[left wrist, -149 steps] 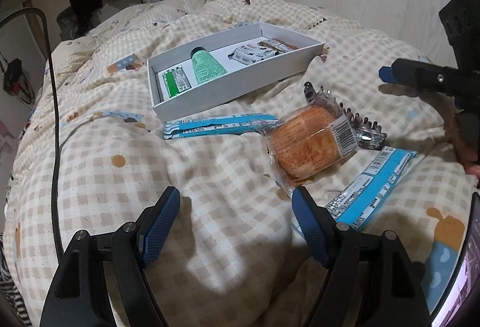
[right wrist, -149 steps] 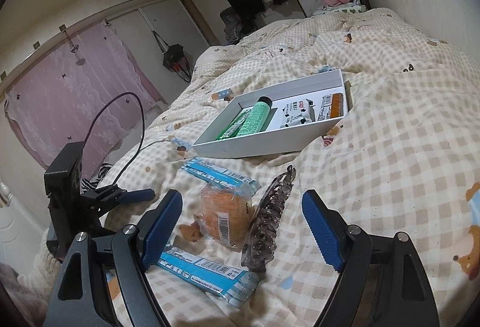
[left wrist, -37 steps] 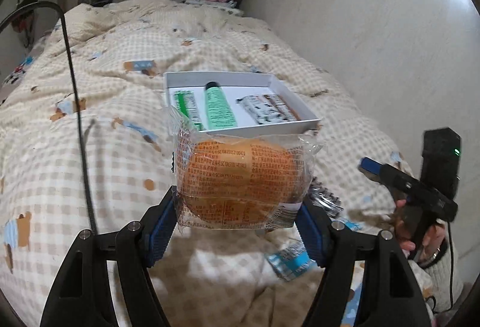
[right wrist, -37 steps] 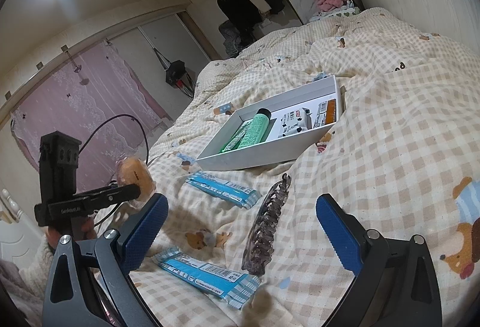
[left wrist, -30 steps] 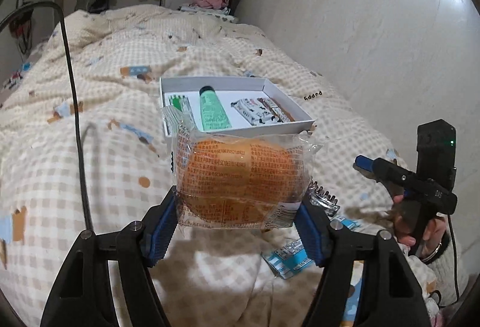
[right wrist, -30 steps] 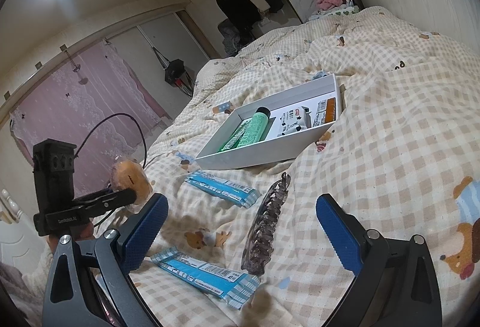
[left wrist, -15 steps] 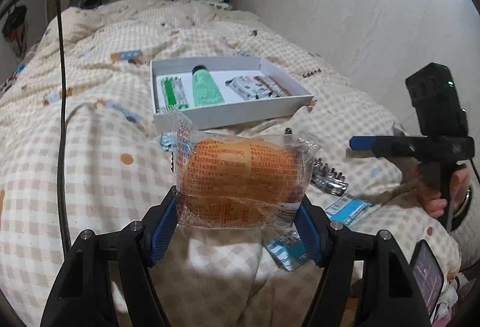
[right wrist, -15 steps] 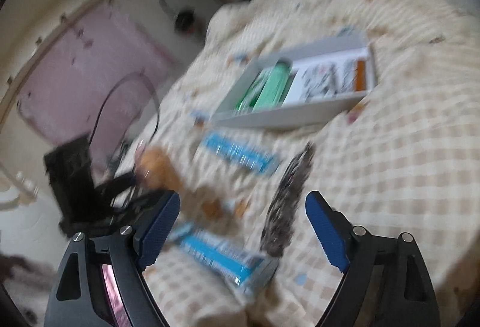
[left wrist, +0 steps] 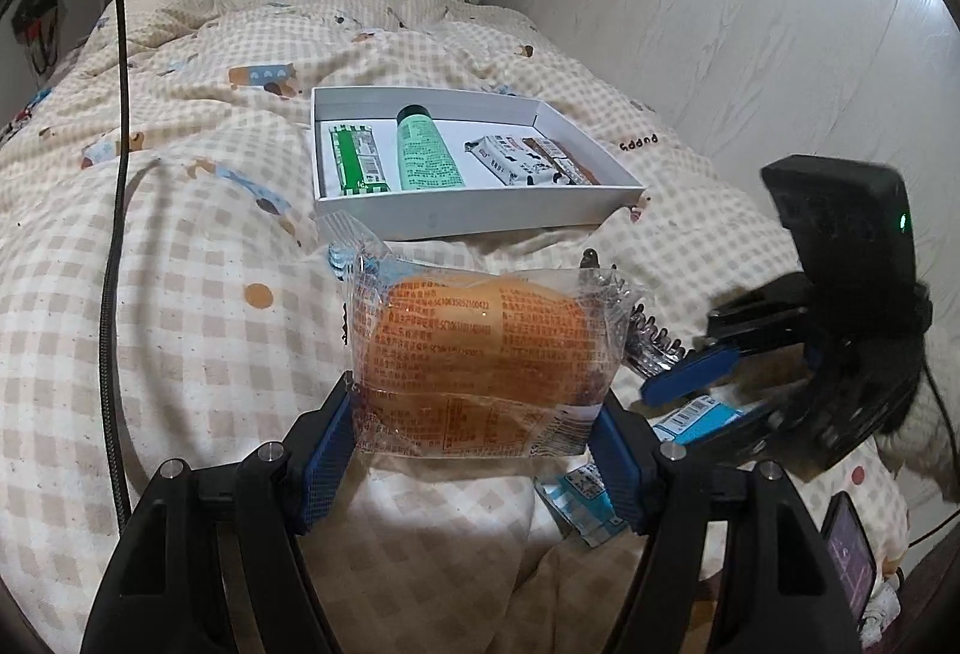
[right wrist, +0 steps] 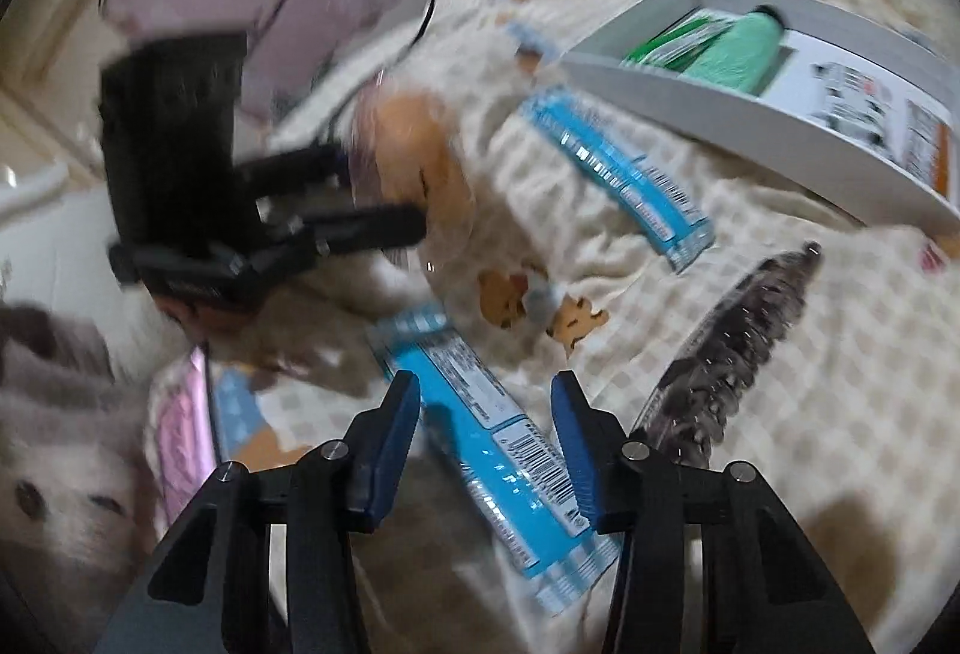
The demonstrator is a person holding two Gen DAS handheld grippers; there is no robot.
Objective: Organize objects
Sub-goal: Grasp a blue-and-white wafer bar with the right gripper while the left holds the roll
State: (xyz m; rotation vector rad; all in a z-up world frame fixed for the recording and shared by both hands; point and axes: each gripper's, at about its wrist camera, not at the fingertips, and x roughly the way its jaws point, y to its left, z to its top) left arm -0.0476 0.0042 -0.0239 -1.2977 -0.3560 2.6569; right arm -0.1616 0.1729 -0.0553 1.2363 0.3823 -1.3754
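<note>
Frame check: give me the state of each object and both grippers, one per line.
Wrapped bun: held off the bed.
Left gripper: shut on the bun.
Right gripper: jaws closing, astride the blue packet, pads not touching.
Blue packet: flat on the blanket.
White box: open, holding tube and packets.
Hair claw: lying loose.
</note>
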